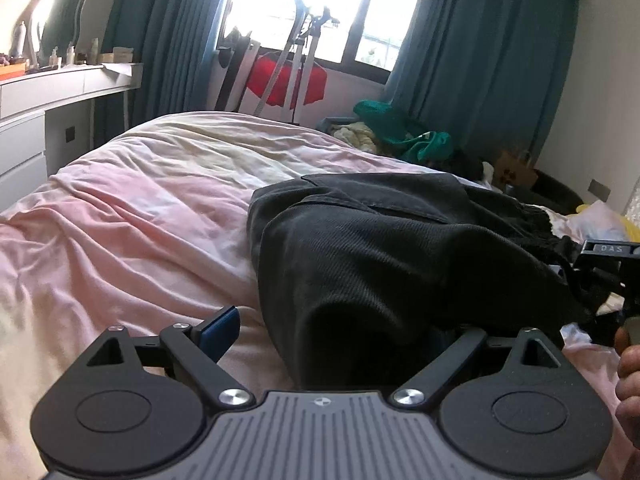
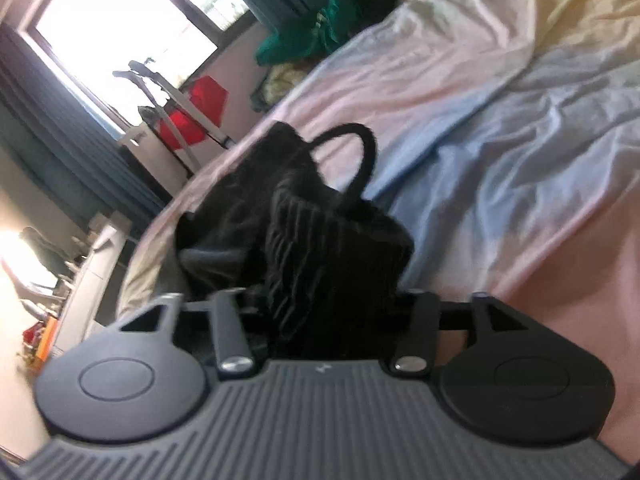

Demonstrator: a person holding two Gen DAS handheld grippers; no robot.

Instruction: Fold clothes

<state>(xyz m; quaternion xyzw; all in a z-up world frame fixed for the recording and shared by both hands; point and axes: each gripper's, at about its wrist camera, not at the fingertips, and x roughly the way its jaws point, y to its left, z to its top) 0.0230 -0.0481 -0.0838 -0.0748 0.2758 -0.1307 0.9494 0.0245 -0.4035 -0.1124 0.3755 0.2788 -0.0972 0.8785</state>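
Note:
A black garment (image 1: 380,248) lies on the pink bed sheet (image 1: 140,208), bunched and draped over the right side of my left gripper (image 1: 340,332). The left gripper's jaws stand wide apart; its blue left pad (image 1: 220,332) shows, the right finger is hidden under the cloth. In the right wrist view the same black garment (image 2: 320,248) fills the space between the fingers of my right gripper (image 2: 324,312), which is closed on a bunch of it; a black strap loop (image 2: 364,152) sticks up. The right gripper's body (image 1: 612,272) shows at the left view's right edge.
White dresser with a mirror (image 1: 48,92) stands at the left. A window, teal curtains (image 1: 480,60) and a stand with red cloth (image 1: 288,80) are behind the bed. A pile of green and other clothes (image 1: 400,132) lies at the bed's far right.

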